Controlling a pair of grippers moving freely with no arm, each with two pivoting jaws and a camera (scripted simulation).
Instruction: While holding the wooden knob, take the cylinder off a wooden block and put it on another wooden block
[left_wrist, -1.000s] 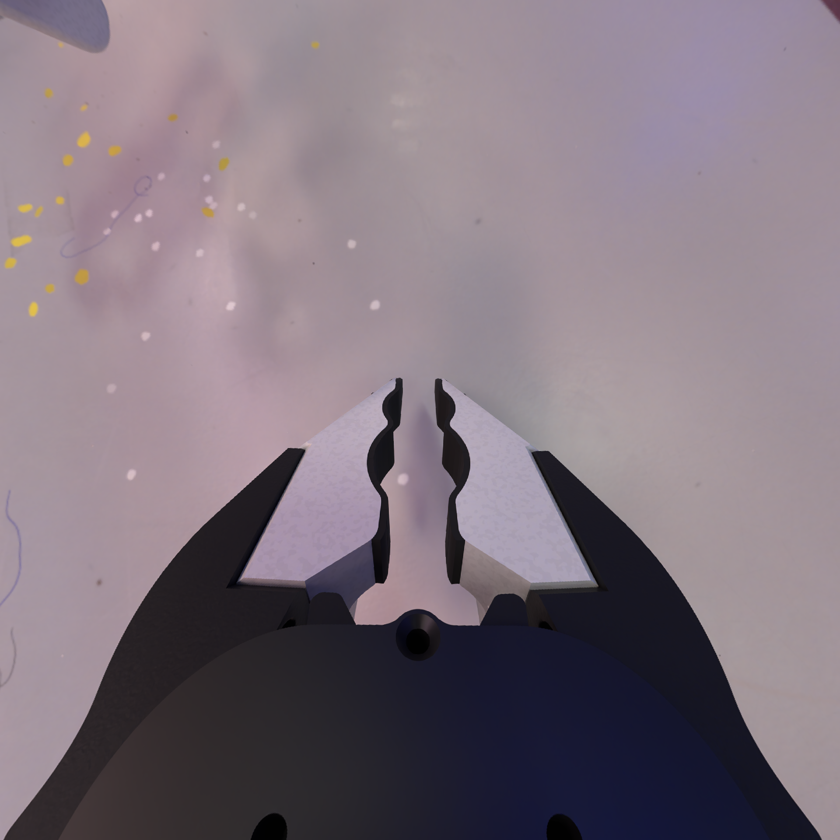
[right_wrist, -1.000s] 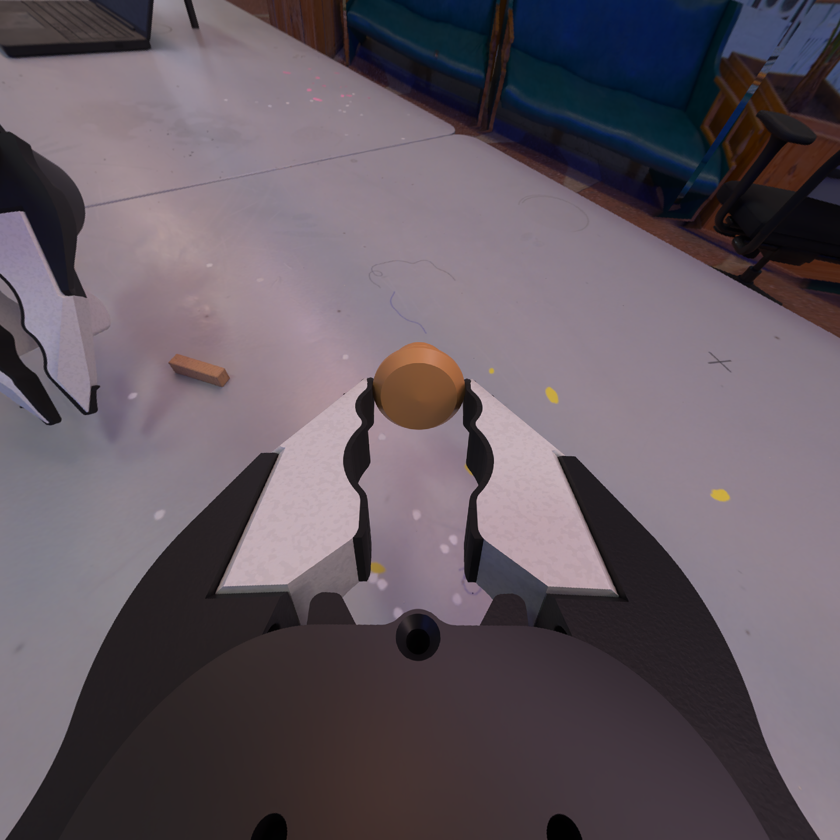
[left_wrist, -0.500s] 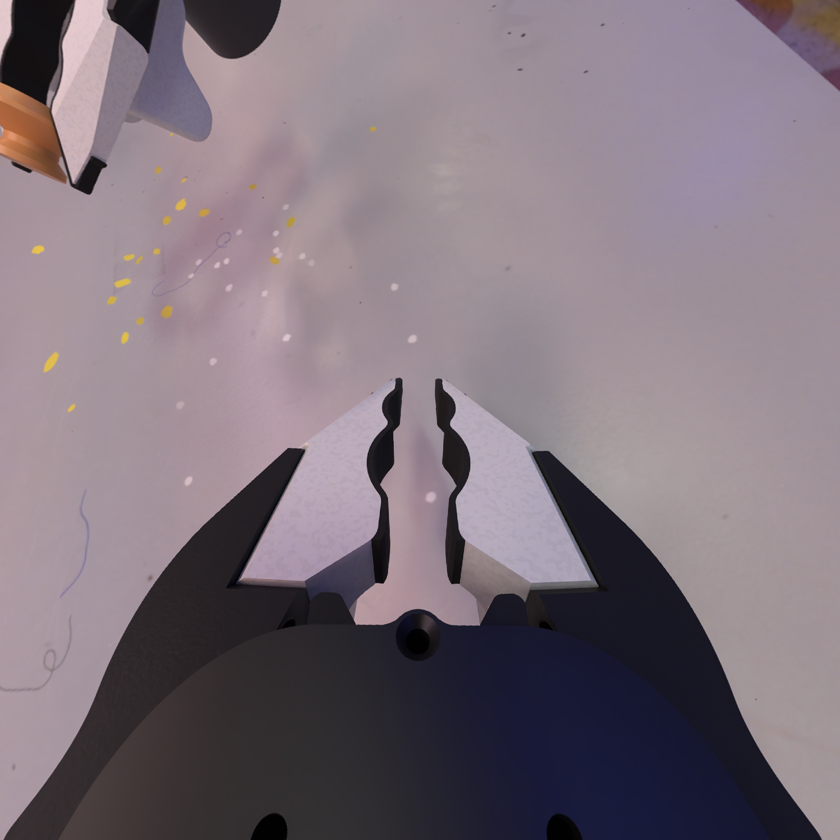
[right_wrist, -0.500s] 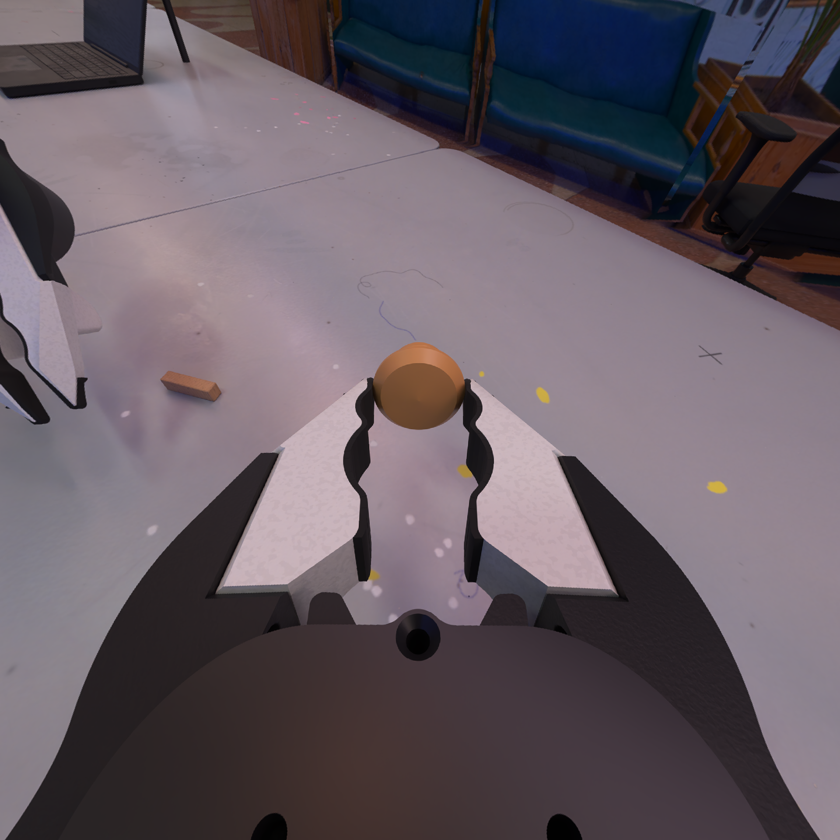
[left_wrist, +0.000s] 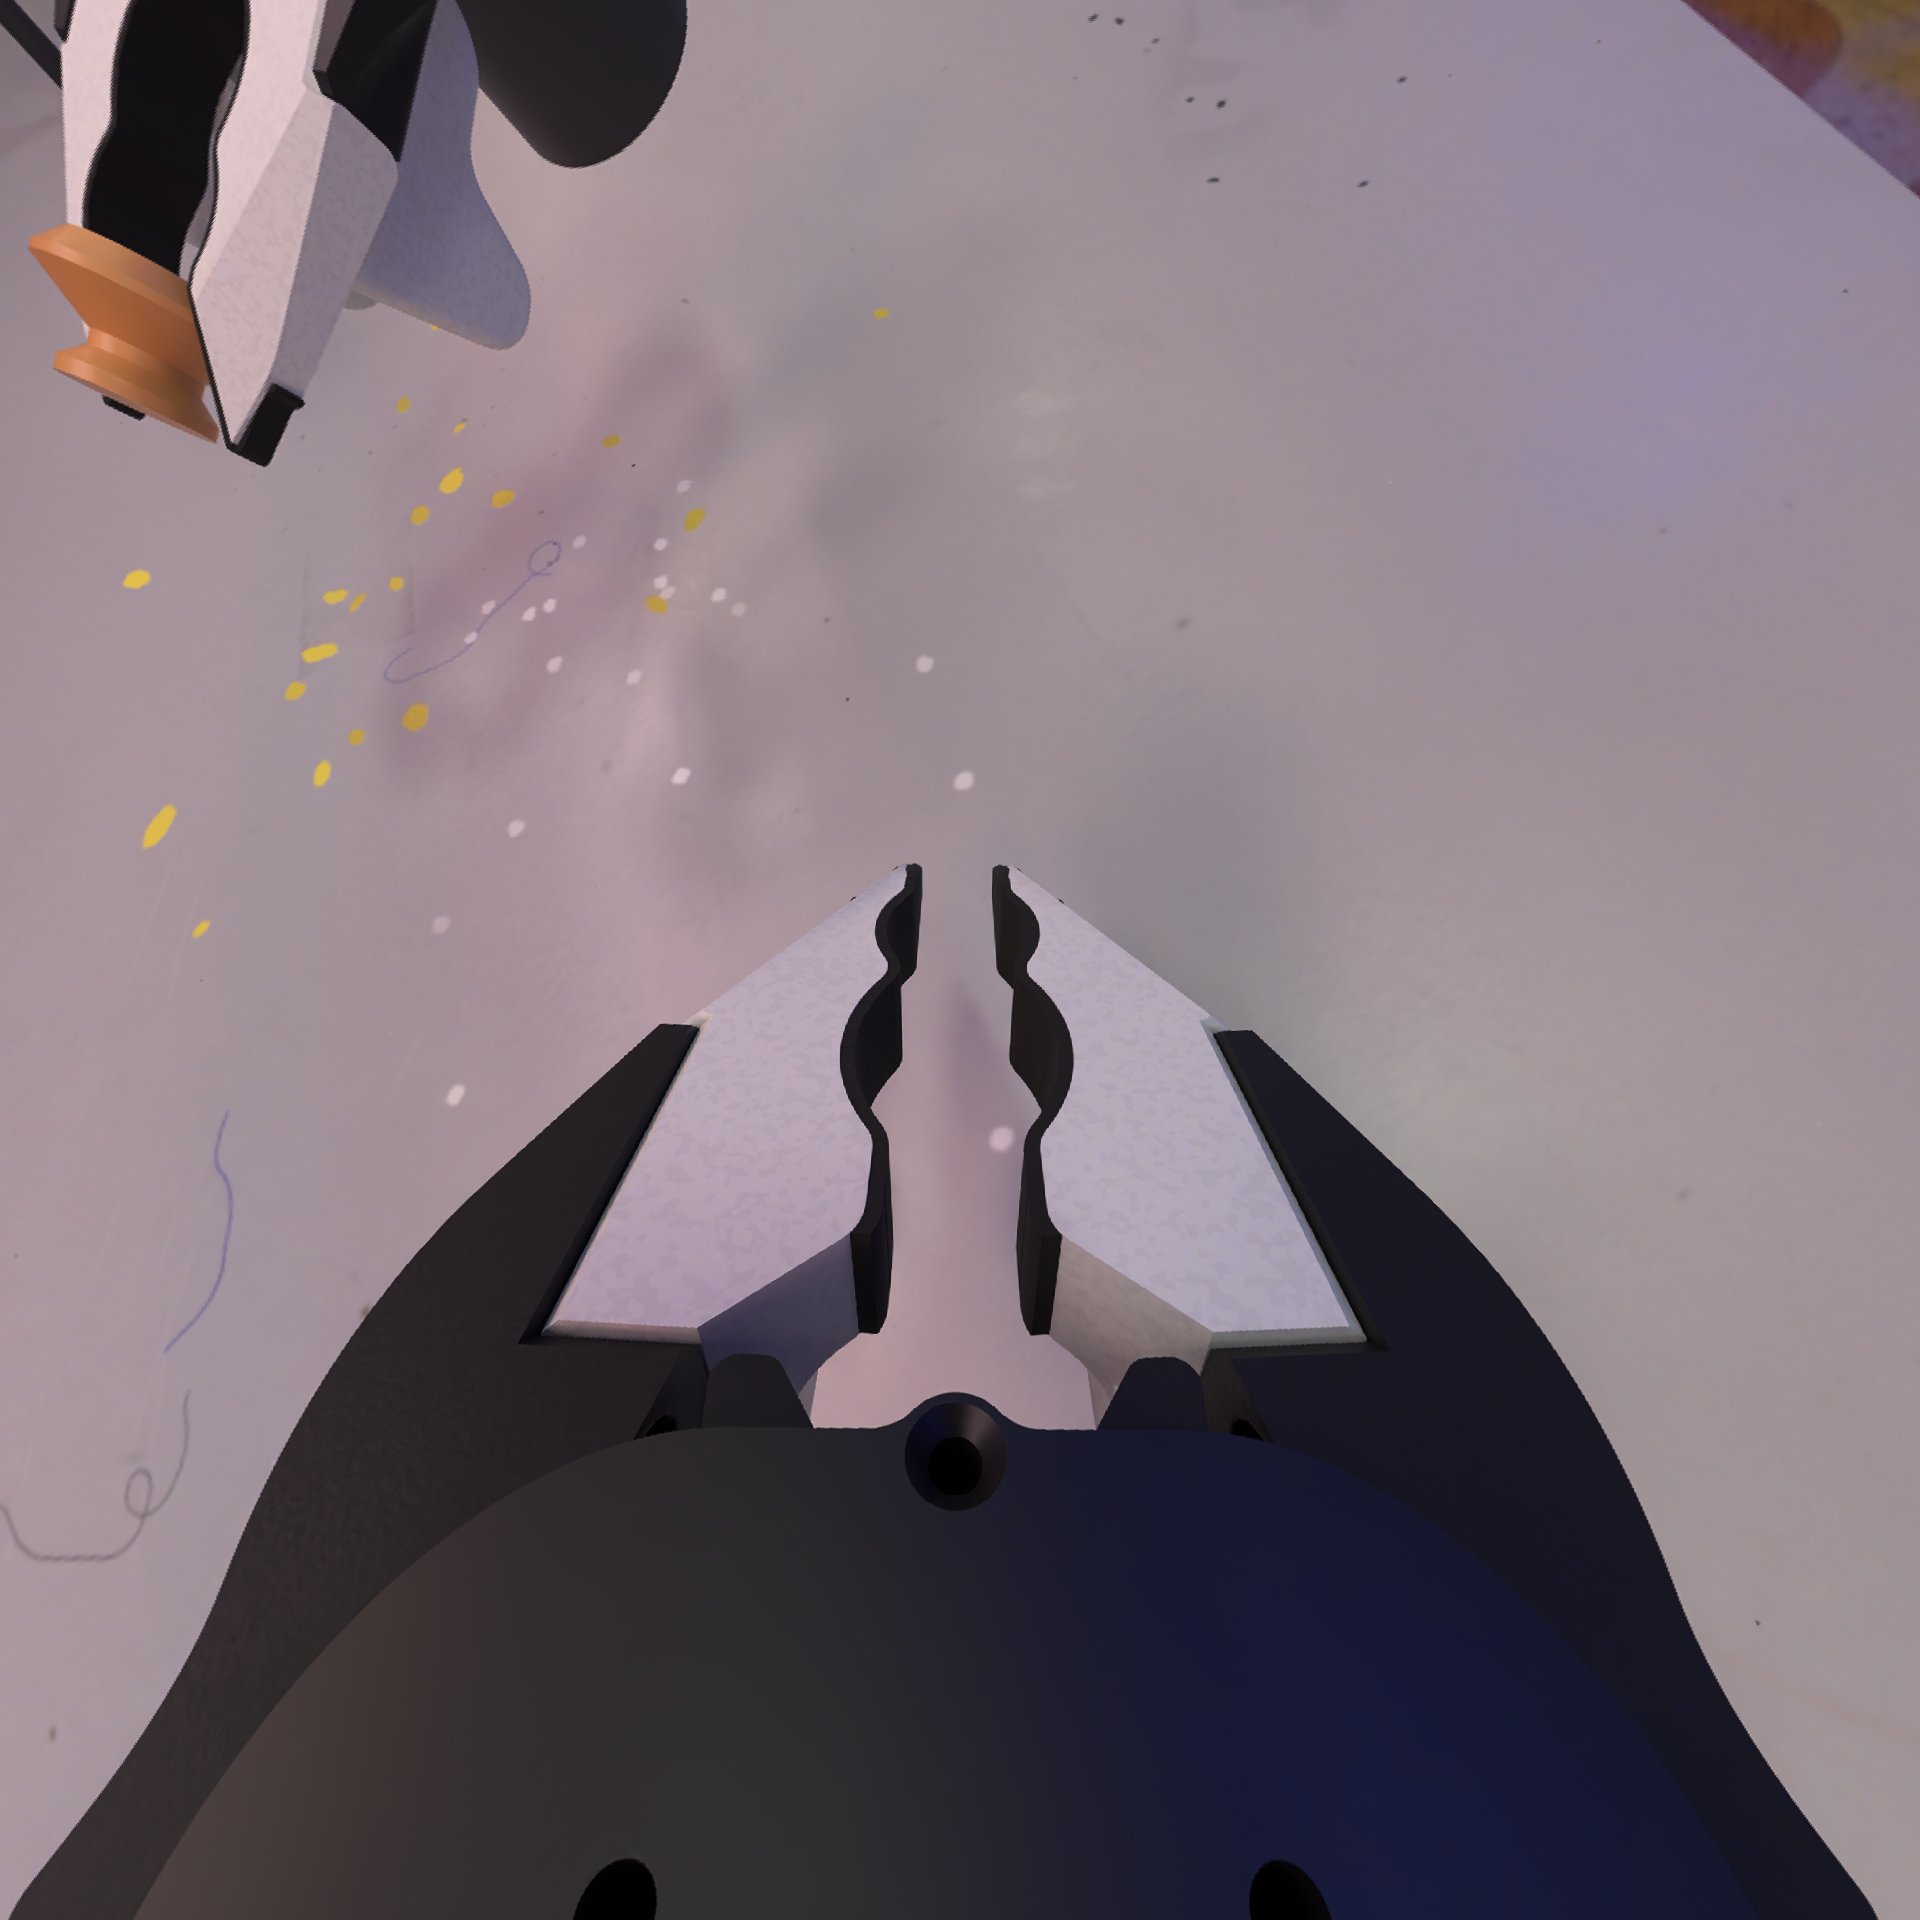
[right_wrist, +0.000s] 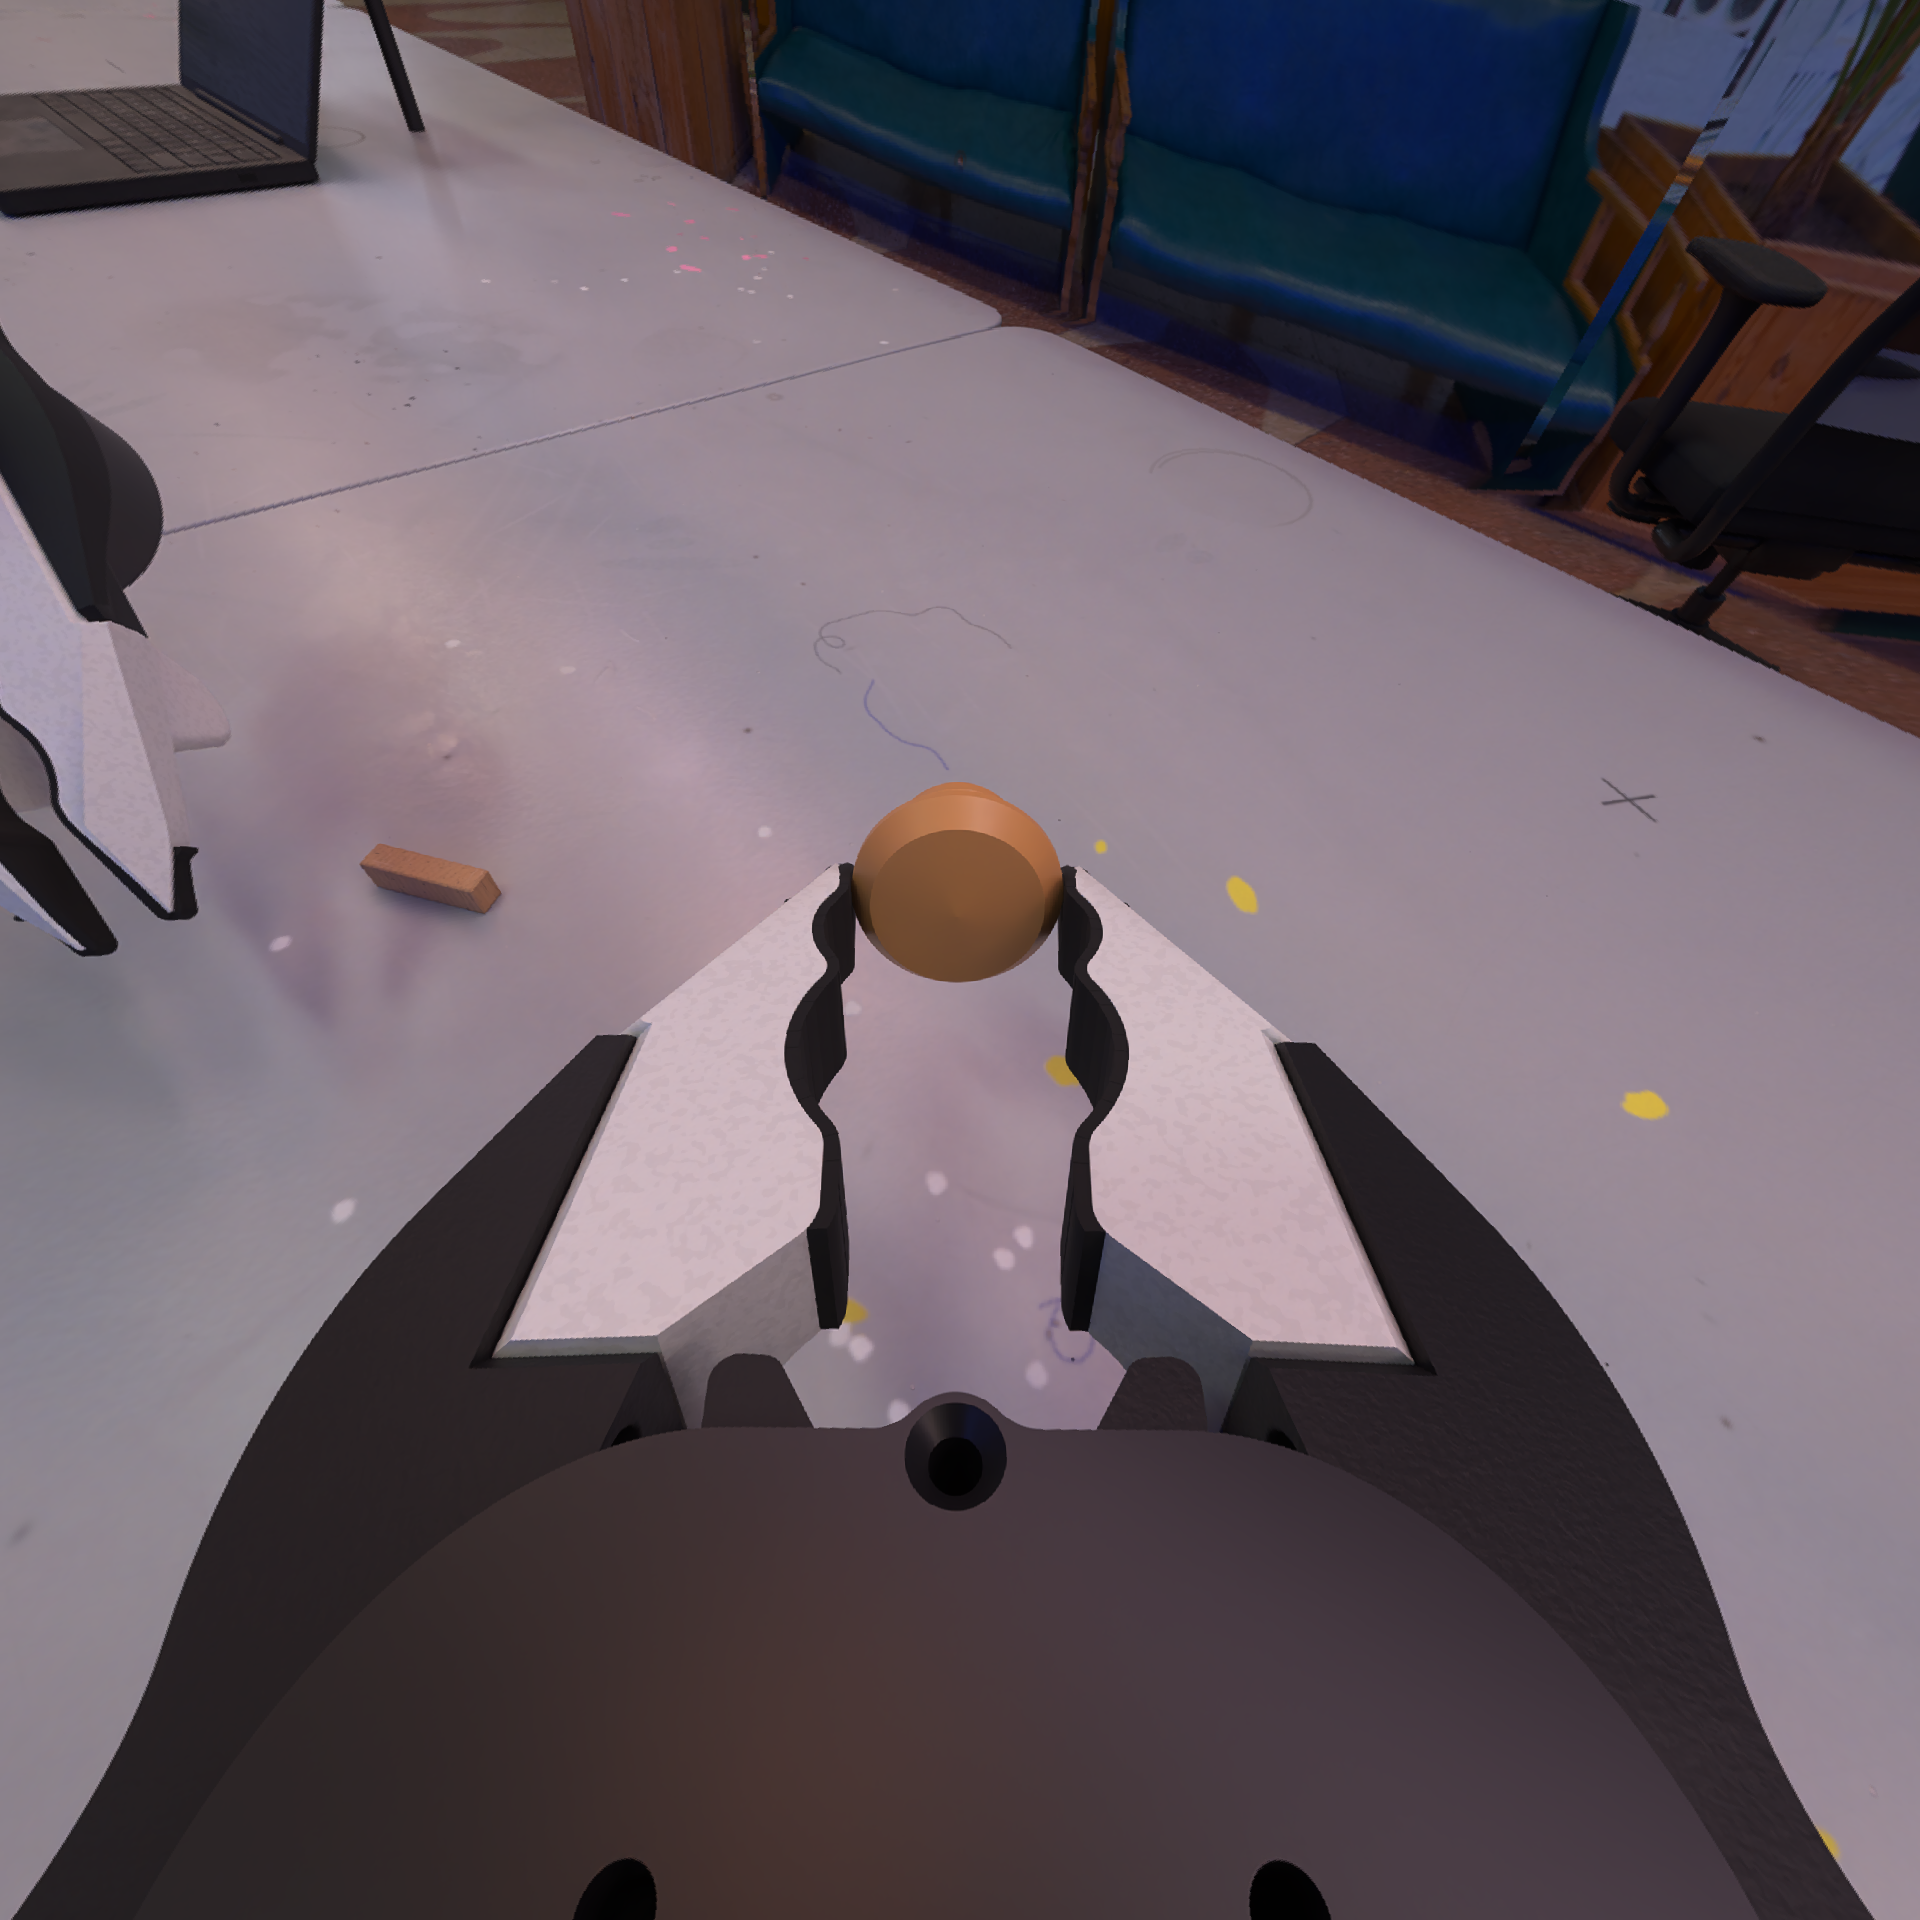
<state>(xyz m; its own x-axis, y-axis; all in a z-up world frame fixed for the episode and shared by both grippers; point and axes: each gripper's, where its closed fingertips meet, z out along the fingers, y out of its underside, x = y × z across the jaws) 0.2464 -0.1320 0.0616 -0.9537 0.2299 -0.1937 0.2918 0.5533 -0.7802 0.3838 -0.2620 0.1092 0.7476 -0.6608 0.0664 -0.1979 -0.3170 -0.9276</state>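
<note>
My right gripper (right_wrist: 956, 883) is shut on the round wooden knob (right_wrist: 956, 894) at its fingertips and holds it above the white table (right_wrist: 1351, 831). A small flat wooden block (right_wrist: 431, 878) lies on the table to the left of it. My left gripper (left_wrist: 956, 873) points down at the bare table, jaws nearly together with nothing between them. It also shows at the left edge of the right wrist view (right_wrist: 135, 925), close to the block. The right gripper (left_wrist: 182, 421) with the knob (left_wrist: 114, 312) shows at the top left of the left wrist view. No cylinder is in view.
A laptop (right_wrist: 156, 114) stands on the far left table. Blue seats (right_wrist: 1299, 187) and a black office chair (right_wrist: 1766, 447) stand beyond the table's far edge. Yellow and white paint specks (left_wrist: 416, 717) and pen scribbles mark the tabletop.
The right gripper with the knob has come into the left wrist view at the top left. The left gripper has drawn farther from the table. Neither gripper's jaws have changed.
</note>
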